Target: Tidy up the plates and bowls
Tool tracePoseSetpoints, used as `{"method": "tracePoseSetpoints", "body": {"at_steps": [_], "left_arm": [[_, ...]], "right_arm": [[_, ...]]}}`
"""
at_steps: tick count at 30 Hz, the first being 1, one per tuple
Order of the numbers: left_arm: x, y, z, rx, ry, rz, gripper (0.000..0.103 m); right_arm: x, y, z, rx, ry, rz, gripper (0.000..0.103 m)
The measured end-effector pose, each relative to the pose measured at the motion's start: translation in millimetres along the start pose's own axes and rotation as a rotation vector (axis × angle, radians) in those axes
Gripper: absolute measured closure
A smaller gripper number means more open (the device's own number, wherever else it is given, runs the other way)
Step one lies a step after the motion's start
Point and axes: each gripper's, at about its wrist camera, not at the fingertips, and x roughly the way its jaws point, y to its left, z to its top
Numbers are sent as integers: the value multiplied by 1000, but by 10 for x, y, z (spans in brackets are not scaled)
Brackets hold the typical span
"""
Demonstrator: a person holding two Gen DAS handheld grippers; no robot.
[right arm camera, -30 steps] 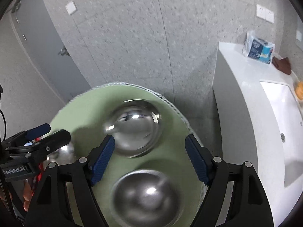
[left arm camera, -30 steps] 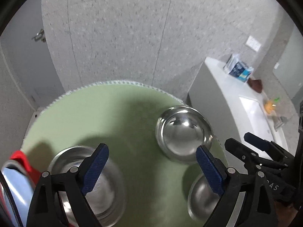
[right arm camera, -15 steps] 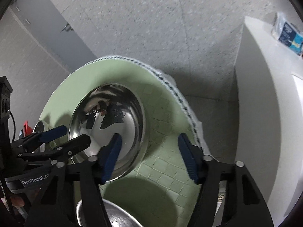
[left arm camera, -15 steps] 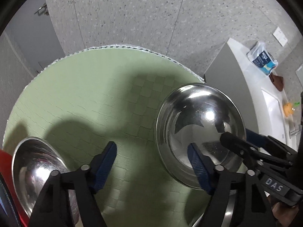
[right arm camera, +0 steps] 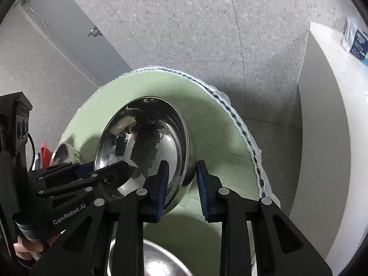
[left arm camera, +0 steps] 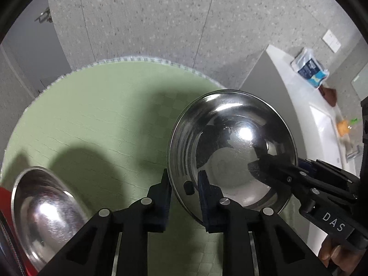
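Both the left gripper [left arm camera: 182, 191] and the right gripper [right arm camera: 180, 182] have just closed their fingers on opposite rims of the shiny round steel bowl [left arm camera: 232, 147] on the green-clothed bench [left arm camera: 103, 119], so lifting it wants level, matched hands

Both grippers point steeply down. The left gripper [left arm camera: 182, 192] has its jaws clamped on the near rim of the steel bowl [left arm camera: 232, 145]. The right gripper [right arm camera: 180, 185] has just been closing its jaws, which pinch the opposite rim. A thumb shows behind each handle.
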Motion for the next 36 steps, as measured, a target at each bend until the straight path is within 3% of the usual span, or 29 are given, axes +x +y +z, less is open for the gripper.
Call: {"method": "tracePoseSetpoints", "body": {"at_steps": [9,13,21,36], "left_arm": [[-626,276,-195,14,-102,37,85],[-893,512,-406,2,-123,76,85],[-1214,862,-756,9,-90,121,85],[-948,1078,-660,85,-8,152,83]], "right_arm": [[-379,619,68,-61,-82,39,78],[-366,967,31,-78,-64,64,78],[-68,1462,-297,-78,-7,77,78],[171,1722,-467,-35,9,-2,78]]}}
